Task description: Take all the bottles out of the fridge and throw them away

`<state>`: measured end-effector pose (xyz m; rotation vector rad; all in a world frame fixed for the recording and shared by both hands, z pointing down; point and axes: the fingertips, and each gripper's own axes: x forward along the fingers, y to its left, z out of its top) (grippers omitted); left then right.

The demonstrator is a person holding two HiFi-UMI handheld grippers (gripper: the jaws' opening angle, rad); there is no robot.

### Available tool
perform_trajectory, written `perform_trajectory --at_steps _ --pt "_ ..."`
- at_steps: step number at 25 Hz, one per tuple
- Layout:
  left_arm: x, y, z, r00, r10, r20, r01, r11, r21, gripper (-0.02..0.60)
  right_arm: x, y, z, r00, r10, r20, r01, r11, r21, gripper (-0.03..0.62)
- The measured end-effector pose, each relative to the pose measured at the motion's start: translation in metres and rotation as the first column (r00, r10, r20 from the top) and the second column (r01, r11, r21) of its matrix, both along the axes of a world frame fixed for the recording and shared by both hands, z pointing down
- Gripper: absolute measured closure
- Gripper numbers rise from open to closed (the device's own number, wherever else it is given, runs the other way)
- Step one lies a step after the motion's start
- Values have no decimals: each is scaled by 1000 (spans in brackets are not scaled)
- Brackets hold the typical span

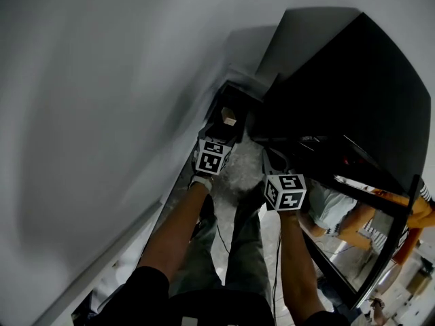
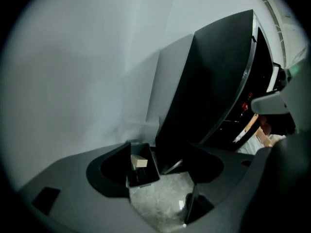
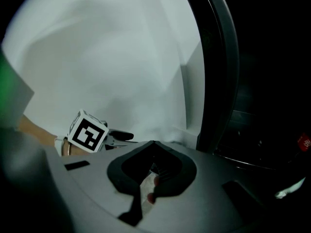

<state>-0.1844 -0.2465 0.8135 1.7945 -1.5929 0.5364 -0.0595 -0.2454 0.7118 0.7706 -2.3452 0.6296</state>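
My left gripper (image 1: 219, 136) (image 2: 158, 152) hangs open over a small dark bin (image 1: 236, 104) (image 2: 147, 177) on the floor in the corner, with nothing between its jaws. A tan box (image 1: 229, 117) (image 2: 139, 162) lies in the bin. My right gripper (image 1: 270, 160) (image 3: 152, 142) is shut beside it, nearer the fridge, and seems to hold nothing. The black fridge (image 1: 353, 80) (image 2: 209, 81) (image 3: 228, 57) stands to the right. Something red (image 2: 248, 101) shows on its dark shelves. I make out no bottle in any view.
A white wall (image 1: 102, 100) runs along the left, close to the bin. The fridge's glass door (image 1: 353, 243) stands open at the lower right and reflects a person. Grey marbled floor (image 1: 241, 175) (image 2: 160, 198) lies between bin and fridge. My legs are below the grippers.
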Motion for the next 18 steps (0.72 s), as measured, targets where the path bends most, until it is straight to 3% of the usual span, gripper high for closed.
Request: perform_trajectory --at_steps 5,8,11,15,18 --pt "0 38 -13 1000 -7 13 7 1000 17 265 4 10 -7 1000 23 2 -23 1000 6 592" --pt "0 46 -44 999 14 30 -16 998 67 310 2 16 -24 999 40 13 -41 999 26 592" --pt "1 55 -92 999 29 41 -35 990 137 392 1 26 -51 998 62 32 -64 997 52 592" --pt "6 77 -162 998 37 47 -47 970 238 547 6 44 -96 993 95 69 -101 991 91 592" --pt "14 88 -207 996 67 57 -81 950 302 574 12 56 -133 985 131 108 -145 981 131 592"
